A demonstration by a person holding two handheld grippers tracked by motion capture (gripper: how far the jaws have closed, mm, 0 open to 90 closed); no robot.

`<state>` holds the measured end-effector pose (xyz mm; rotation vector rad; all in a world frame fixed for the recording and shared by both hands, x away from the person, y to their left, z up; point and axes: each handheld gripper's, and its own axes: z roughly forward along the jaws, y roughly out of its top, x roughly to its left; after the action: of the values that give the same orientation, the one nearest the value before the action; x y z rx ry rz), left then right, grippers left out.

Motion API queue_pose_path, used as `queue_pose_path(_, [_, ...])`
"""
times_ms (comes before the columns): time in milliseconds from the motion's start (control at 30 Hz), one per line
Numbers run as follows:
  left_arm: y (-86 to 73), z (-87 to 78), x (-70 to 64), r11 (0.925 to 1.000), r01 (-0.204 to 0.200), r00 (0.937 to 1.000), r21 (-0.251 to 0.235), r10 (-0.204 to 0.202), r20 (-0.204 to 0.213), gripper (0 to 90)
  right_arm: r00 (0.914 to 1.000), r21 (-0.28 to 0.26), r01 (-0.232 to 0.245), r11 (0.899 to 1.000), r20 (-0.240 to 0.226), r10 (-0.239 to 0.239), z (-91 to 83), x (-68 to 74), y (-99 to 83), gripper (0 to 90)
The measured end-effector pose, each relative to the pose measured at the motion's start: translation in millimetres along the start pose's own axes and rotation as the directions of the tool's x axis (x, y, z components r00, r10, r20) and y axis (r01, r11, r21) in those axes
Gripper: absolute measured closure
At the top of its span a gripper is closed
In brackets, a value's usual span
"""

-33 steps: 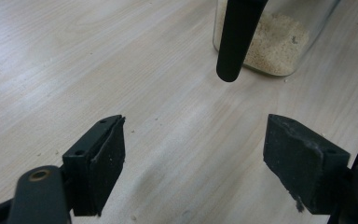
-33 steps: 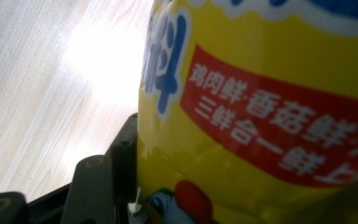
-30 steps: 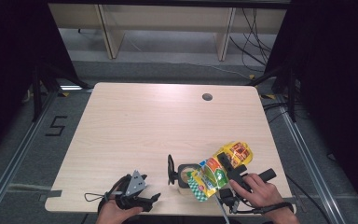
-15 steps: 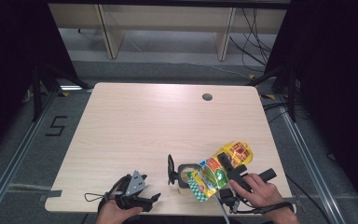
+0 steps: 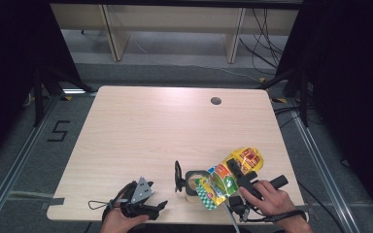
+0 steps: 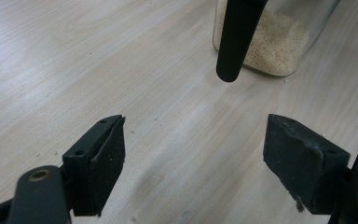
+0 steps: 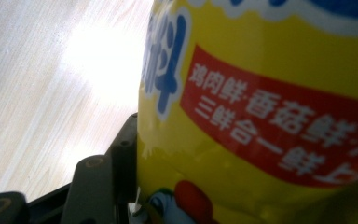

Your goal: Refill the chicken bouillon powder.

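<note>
A yellow seasoning bag [image 5: 228, 175] with a red label lies tilted, its green-and-white lower end over a small clear jar [image 5: 193, 183] near the table's front edge. My right gripper [image 5: 234, 167] is shut on the bag; in the right gripper view the bag [image 7: 270, 107] presses against one black finger [image 7: 120, 156]. The jar's black lid [image 5: 177, 176] stands open on its left side. In the left gripper view the jar [image 6: 279, 44] holds pale granules, with the black lid edge [image 6: 235, 39] in front of it. My left gripper [image 5: 161, 206] rests open on the table left of the jar, its jaws [image 6: 196, 135] wide apart and holding nothing.
The light wooden table [image 5: 165, 126] has a round cable hole [image 5: 216, 101] at the back right. Shelving legs and cables stand on the floor beyond the far edge. A floor marking "5" [image 5: 58, 130] lies to the left.
</note>
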<state>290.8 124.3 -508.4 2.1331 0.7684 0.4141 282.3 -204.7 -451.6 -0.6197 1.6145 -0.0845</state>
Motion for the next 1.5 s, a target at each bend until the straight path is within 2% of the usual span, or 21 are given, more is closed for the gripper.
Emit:
queue_pose_path(67, [0.8, -0.1, 1.1, 0.9998, -0.02, 0.9998, 0.0, 0.02, -0.001, 20.5, 1.0, -0.001, 0.0, 1.0, 0.0, 0.0, -0.1, 0.0, -0.2, 43.8])
queue_pose_path(100, [0.4, 0.4, 0.2, 1.0, 0.001, 1.0, 0.001, -0.001, -0.001, 20.5, 1.0, 0.0, -0.001, 1.0, 0.0, 0.001, -0.1, 0.2, -0.3, 43.8])
queue_pose_path(267, [0.3, 0.4, -0.6, 1.0, 0.003, 1.0, -0.001, -0.003, 0.004, 20.5, 1.0, -0.001, -0.002, 1.0, 0.0, 0.002, -0.1, 0.2, -0.5, 43.8])
queue_pose_path(367, [0.8, -0.6, 0.8, 0.9996, -0.029, 0.9996, 0.004, 0.029, -0.001, 20.5, 1.0, 0.001, 0.001, 1.0, 0.0, -0.001, -0.2, -0.1, -0.2, 43.8])
queue_pose_path(400, [-0.1, 0.7, -0.5, 1.0, 0.005, 1.0, -0.007, -0.005, 0.006, 20.5, 1.0, 0.0, 0.002, 1.0, 0.0, -0.002, -0.4, 0.0, -0.1, 43.8])
queue_pose_path(500, [0.6, -0.1, 0.7, 0.9999, -0.016, 0.9999, 0.0, 0.016, -0.001, 20.5, 1.0, -0.001, 0.002, 1.0, 0.0, -0.002, -0.3, 0.1, 0.0, 43.8])
queue_pose_path(633, [0.4, 0.4, 0.5, 0.9999, -0.011, 0.9999, -0.007, 0.011, 0.001, 20.5, 0.9996, -0.005, 0.021, 1.0, -0.021, -0.021, 0.0, -0.4, 0.2, 43.8])
queue_pose_path(667, [0.8, 0.2, 1.7, 0.9996, -0.028, 0.9996, -0.005, 0.028, -0.002, 20.5, 0.9996, -0.004, 0.02, 1.0, -0.021, -0.02, 0.0, -0.4, 0.1, 43.8])
queue_pose_path(700, [0.4, 0.5, 0.8, 0.9998, -0.019, 0.9998, -0.012, 0.019, -0.001, 20.5, 1.0, 0.002, 0.006, 1.0, 0.002, -0.006, -0.8, 0.1, 0.2, 43.8])
queue_pose_path(733, [0.2, -0.7, 0.7, 0.9998, -0.013, 0.9999, 0.014, 0.014, -0.007, 20.5, 1.0, 0.003, 0.006, 1.0, 0.003, -0.006, -0.9, 0.2, 0.2, 43.8])
queue_pose_path(767, [0.7, -1.5, 0.9, 0.9996, -0.022, 0.9997, 0.016, 0.022, -0.006, 20.5, 0.9995, -0.003, 0.022, 1.0, -0.021, -0.022, -0.2, -0.3, 0.0, 43.8])
queue_pose_path(833, [0.6, 0.2, 1.1, 0.9998, -0.017, 0.9999, -0.006, 0.017, -0.001, 20.5, 0.9995, -0.003, 0.023, 1.0, -0.022, -0.023, 0.0, -0.3, -0.1, 43.8])
queue_pose_path(867, [0.6, 0.2, 1.1, 0.9998, -0.02, 0.9998, -0.005, 0.02, -0.001, 20.5, 1.0, 0.002, 0.006, 1.0, 0.004, -0.006, -0.7, 0.3, -0.2, 43.8])
queue_pose_path(900, [0.3, 0.2, 0.8, 0.9998, -0.017, 0.9998, -0.004, 0.017, -0.001, 20.5, 0.9997, 0.0, 0.017, 1.0, -0.02, -0.017, -0.2, 0.0, -0.3, 43.8])
queue_pose_path(933, [0.4, -1.3, 0.4, 0.9998, -0.013, 0.9999, 0.018, 0.013, -0.009, 20.5, 0.9995, -0.003, 0.023, 1.0, -0.021, -0.023, 0.0, -0.3, -0.2, 43.8])
queue_pose_path(1033, [0.6, 0.3, 1.2, 0.9998, -0.021, 0.9998, -0.008, 0.021, -0.004, 20.5, 0.9994, -0.005, 0.025, 1.0, -0.023, -0.026, 0.0, -0.5, -0.5, 43.9])
queue_pose_path(1100, [0.2, -0.8, 0.7, 0.9998, -0.014, 0.9999, 0.014, 0.014, -0.008, 20.5, 0.9994, -0.005, 0.024, 1.0, -0.023, -0.024, 0.2, -0.5, -0.6, 43.9])
queue_pose_path(1167, [0.9, -0.9, 1.0, 0.9997, -0.025, 0.9997, -0.001, 0.025, 0.0, 20.5, 0.9994, -0.005, 0.026, 1.0, -0.022, -0.026, 0.0, -0.5, -0.5, 43.9])
queue_pose_path(1300, [1.1, -1.8, 1.8, 0.999, -0.041, 0.9991, 0.018, 0.041, -0.006, 20.5, 1.0, 0.004, 0.009, 1.0, -0.002, -0.009, -1.3, 0.2, 0.0, 44.9])
queue_pose_path(1333, [0.6, -0.8, 0.5, 0.9998, -0.019, 0.9998, 0.002, 0.019, -0.005, 20.5, 1.0, -0.001, 0.008, 1.0, 0.003, -0.008, -1.3, 0.3, 0.0, 45.0])
queue_pose_path(1500, [0.4, -1.4, 0.5, 0.9997, -0.014, 0.9999, 0.018, 0.015, -0.008, 20.5, 1.0, 0.0, 0.007, 1.0, 0.003, -0.007, -1.3, 0.7, 0.1, 45.1])
